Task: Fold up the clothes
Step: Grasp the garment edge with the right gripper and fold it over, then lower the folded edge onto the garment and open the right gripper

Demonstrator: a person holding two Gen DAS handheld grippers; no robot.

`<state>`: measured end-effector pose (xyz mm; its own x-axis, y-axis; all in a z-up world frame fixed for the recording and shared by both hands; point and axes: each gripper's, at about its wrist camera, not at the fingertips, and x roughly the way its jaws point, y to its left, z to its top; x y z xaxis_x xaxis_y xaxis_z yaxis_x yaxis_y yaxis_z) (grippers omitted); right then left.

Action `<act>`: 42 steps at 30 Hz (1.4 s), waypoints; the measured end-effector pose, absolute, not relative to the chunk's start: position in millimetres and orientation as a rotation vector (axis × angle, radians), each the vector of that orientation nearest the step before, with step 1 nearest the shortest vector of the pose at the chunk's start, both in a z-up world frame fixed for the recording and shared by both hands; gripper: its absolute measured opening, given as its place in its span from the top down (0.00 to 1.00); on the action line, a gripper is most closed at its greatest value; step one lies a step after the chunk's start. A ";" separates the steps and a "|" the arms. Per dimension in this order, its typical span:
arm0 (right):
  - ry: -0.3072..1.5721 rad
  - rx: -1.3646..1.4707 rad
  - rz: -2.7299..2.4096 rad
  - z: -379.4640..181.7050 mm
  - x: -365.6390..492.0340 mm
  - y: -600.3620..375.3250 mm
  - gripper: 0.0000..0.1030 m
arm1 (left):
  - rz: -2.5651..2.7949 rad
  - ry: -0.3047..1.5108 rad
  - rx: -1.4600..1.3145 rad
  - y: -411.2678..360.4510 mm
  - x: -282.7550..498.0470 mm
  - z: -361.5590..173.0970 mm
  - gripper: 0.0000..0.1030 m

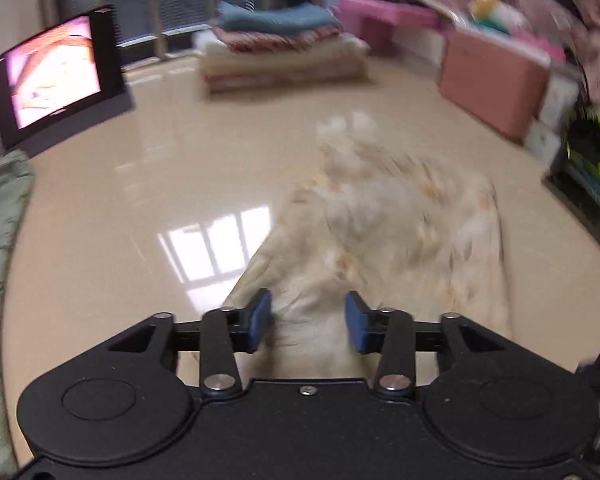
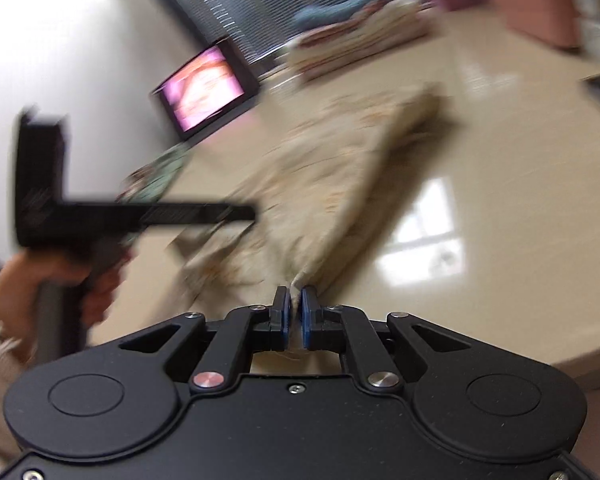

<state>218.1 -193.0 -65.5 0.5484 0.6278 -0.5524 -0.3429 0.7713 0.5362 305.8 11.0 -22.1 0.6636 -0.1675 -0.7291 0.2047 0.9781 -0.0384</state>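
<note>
1. Left wrist view: the left gripper (image 1: 307,322) sits at the 6 o'clock edge of the frame, its blue pads (image 1: 259,320) standing apart at a moderate width. A beige floral-print cloth (image 1: 388,224) passes between the pads; the left pad appears to touch the fabric and the right pad stands clear of it, so nothing is clamped.
2. Same view: the cloth spreads from the jaws toward 1 o'clock over a glossy beige tabletop (image 1: 140,168). Motion blur smears its print.
3. Same view, surroundings: a lit tablet screen (image 1: 54,76) stands at 10 o'clock, a stack of folded fabrics (image 1: 284,48) at 12 o'clock, a pink box (image 1: 492,80) at 2 o'clock, and a green patterned fabric (image 1: 0,248) along the 9 o'clock edge.
4. Right wrist view: the right gripper (image 2: 296,316) has its pads nearly together, pinching a gathered corner of the same cloth (image 2: 320,184).
5. Same view: the cloth runs from the pinched corner toward 12 to 1 o'clock, lying on the tabletop (image 2: 500,184).
6. Same view: at 9 o'clock a hand (image 2: 56,284) grips the handle of the other gripper, whose black body (image 2: 136,214) reaches across to the cloth's near edge; its tips are blurred.
</note>
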 end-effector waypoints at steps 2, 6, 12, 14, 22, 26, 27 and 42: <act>0.765 0.378 0.620 -58.4 214.0 -184.6 0.87 | -0.220 0.776 0.035 15.5 293.6 -13.7 0.40; 0.670 0.346 0.573 -36.2 214.0 -201.8 0.52 | -0.242 0.709 0.095 10.7 268.1 -4.9 0.15; 0.538 0.247 0.357 -6.0 232.4 -243.1 0.09 | -0.298 0.682 0.089 -9.6 252.9 -6.7 0.00; 0.513 0.207 0.318 0.6 238.9 -248.3 0.07 | -0.299 0.685 0.063 -12.5 251.0 -8.8 0.00; 0.506 0.013 0.295 2.1 265.0 -238.6 0.01 | -0.259 0.703 0.017 -23.0 242.0 -19.3 0.00; 0.546 0.014 0.283 -4.5 288.2 -234.1 0.01 | -0.273 0.701 -0.015 -27.0 235.2 -27.3 0.00; 0.550 0.012 0.286 -5.6 293.5 -232.3 0.01 | -0.284 0.699 -0.017 -28.2 234.7 -28.9 0.00; 0.741 -0.048 0.364 -52.4 375.3 -208.2 0.60 | -0.332 0.722 0.090 -39.0 229.2 -53.6 0.26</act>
<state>375.3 -208.2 -52.4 0.6781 0.3072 -0.6677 -0.3406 0.9364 0.0849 229.2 -39.0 -53.6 0.7005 -0.2667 -0.6620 0.3286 0.9439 -0.0326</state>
